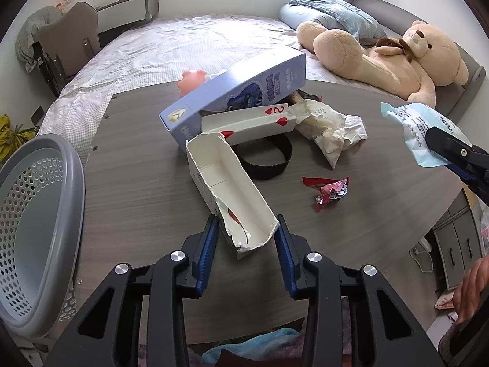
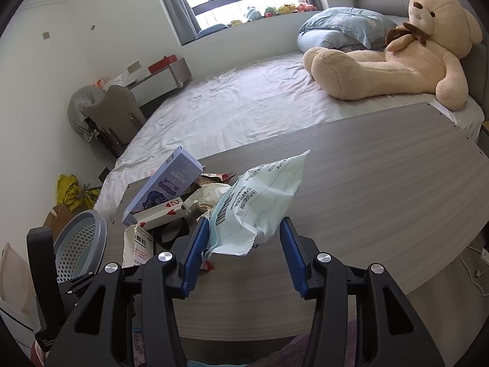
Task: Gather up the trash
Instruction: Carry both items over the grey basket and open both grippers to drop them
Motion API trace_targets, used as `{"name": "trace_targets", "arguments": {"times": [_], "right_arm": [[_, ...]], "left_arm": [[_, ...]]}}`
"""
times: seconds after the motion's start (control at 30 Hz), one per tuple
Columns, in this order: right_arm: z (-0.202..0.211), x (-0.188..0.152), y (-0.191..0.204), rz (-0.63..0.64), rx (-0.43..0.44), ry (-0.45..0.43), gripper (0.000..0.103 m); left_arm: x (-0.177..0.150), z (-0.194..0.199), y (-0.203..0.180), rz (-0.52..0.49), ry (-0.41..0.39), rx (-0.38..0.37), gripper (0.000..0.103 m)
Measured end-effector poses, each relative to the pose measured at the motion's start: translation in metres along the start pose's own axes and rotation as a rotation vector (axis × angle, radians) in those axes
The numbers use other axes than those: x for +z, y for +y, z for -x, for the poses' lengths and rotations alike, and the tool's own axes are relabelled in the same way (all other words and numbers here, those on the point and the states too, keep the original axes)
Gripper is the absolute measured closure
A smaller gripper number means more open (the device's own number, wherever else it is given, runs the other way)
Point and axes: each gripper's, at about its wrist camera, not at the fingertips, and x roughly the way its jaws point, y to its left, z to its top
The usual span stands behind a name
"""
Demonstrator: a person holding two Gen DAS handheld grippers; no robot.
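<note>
Pinching the near end of a torn white carton [image 1: 227,188], the left gripper [image 1: 247,229] sits low in the frame, its blue pads narrowed against the carton's sides. The right gripper [image 2: 241,238], partly open, holds a pale blue wrapper [image 2: 259,202] raised above the grey surface [image 2: 382,177]. A grey basket [image 1: 39,214] stands at lower left, a red wrapper [image 1: 330,194] right of centre.

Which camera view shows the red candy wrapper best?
The left wrist view. There the red candy wrapper lies in the open on the table, crumpled and fully visible. In the right wrist view only a small red scrap shows beside the right gripper, probably the same wrapper.
</note>
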Motion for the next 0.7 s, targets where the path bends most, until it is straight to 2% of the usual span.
{"name": "trace_targets", "arguments": {"times": [0.13,0.33,0.7], "right_arm": [[0.002,0.001,0.003,0.01,0.003,-0.003,0.056],[0.002,0.002,0.016,0.038,0.016,0.002,0.056],[-0.01,0.006,0.064,0.117,0.091,0.031,0.056]], "left_arm": [[-0.004,0.01,0.006,0.005,-0.013,0.009,0.067],[-0.004,0.033,0.019,0.023,-0.072,0.046,0.067],[0.009,0.076,0.068,0.105,-0.171,0.117,0.067]]}}
